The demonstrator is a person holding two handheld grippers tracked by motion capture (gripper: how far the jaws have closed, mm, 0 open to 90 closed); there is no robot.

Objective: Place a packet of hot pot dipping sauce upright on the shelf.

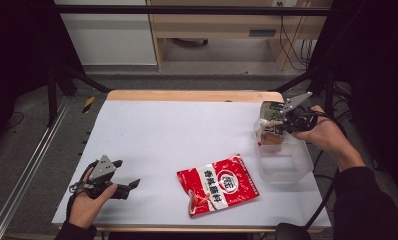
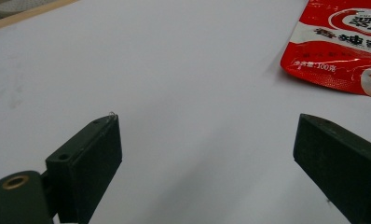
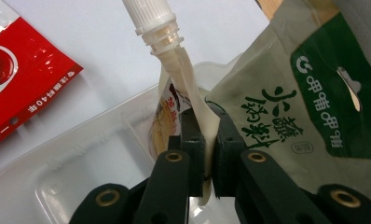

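The right gripper (image 3: 209,140) is clamped on a cream spouted pouch (image 3: 183,79) above the clear plastic tub (image 1: 287,167). Left of the tub lies a red foil packet (image 1: 218,184). Farther left, the left gripper (image 1: 129,186) rests with jaws apart.

The table (image 1: 152,130) has a flat white top with a light wooden edge strip along its far side. A red snack pouch (image 1: 218,185) with white printed characters lies flat on the top, toward the near edge and right of centre, turned at a slant. A clear plastic container (image 1: 286,162) stands on the top at the right edge, near the pouch but apart from it, its open side up.
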